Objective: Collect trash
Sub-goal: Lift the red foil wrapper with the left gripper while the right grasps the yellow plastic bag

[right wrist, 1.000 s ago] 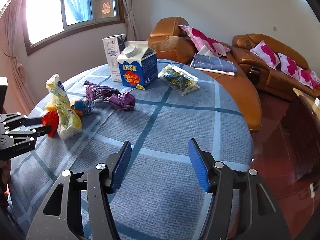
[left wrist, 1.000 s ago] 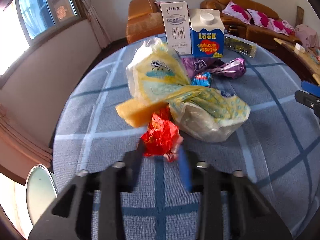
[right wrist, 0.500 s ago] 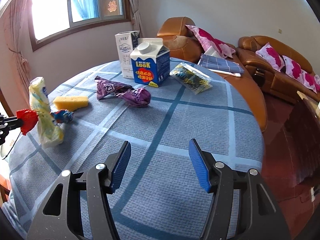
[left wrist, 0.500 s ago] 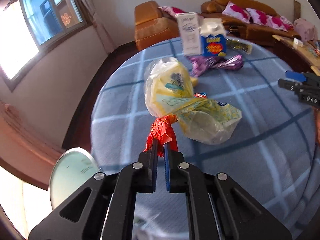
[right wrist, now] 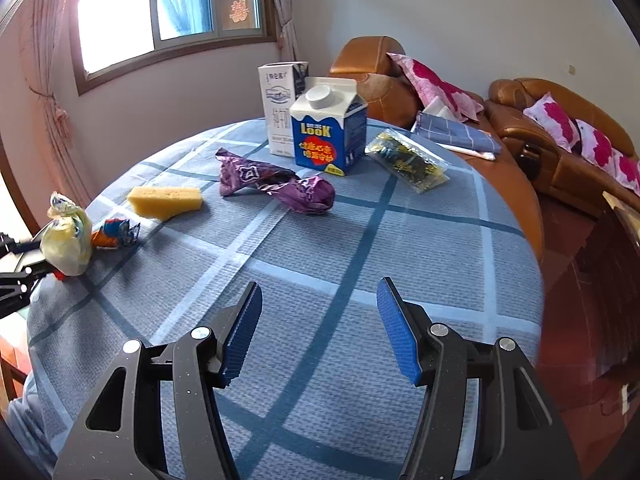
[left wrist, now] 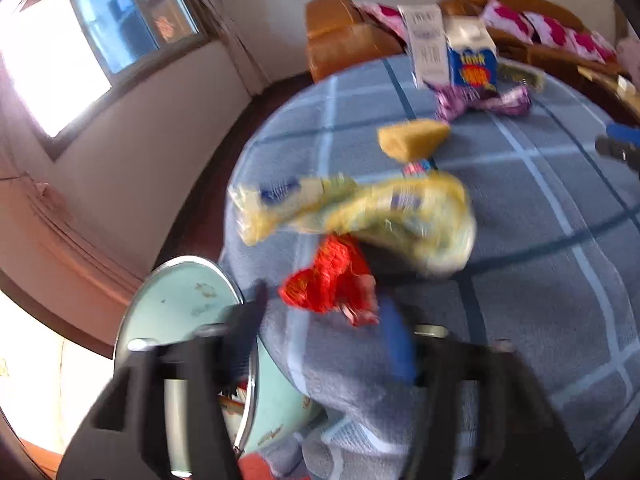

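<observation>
Jaws of our left gripper point(left wrist: 324, 328) just opened, red wrapper point(left wrist: 328, 280) loose; right gripper point(right wrist: 320, 328) apart, empty (wrapper may miss bin point(left wrist: 180, 320), w/ table edge catching it).

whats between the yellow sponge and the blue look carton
A crumpled purple wrapper lies on the tablecloth between the sponge and the carton, nearer the carton. The right wrist view shows it clearly.

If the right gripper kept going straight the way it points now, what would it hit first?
Probably just the blue plaid tablecloth: the right gripper is open and angled down at bare cloth. The purple wrapper lies farther on; depth is uncertain.
</observation>
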Motion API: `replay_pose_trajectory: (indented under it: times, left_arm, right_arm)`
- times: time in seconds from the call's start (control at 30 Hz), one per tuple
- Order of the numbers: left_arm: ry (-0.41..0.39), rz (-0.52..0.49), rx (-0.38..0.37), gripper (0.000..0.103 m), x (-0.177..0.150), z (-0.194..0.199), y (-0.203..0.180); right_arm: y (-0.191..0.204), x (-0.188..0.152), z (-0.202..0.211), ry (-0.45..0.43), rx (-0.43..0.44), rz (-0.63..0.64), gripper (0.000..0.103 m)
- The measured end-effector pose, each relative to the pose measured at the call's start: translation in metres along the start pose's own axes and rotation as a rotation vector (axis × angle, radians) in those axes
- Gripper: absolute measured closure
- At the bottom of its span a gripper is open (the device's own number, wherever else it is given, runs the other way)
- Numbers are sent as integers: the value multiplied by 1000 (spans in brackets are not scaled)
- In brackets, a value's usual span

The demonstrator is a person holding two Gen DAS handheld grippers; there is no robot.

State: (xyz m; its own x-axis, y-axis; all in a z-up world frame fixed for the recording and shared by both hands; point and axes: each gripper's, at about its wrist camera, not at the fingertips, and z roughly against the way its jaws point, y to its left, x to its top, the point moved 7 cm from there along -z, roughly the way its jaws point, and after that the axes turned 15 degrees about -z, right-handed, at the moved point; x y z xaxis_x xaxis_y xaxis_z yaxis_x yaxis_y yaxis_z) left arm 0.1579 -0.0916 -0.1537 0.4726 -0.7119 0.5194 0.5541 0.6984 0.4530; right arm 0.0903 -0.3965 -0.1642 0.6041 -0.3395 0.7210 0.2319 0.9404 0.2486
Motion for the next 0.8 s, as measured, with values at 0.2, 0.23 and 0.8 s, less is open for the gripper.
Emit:
replay_pose_trajectory:
  times: [0.2, 0.23, 0.8]
  left_arm:
    - [21, 15, -47, 59, 2, -21, -4]
    - [21, 18, -63, 69, 3, -23, -8]
    - [1, -47, 136, 89, 22, 3, 15]
  right_arm:
    - [4, -5, -5, 17, 9, -3, 43]
    - [6, -6, -6, 20, 11, 1, 43]
    - [8, -6, -3, 20, 18, -2, 43]
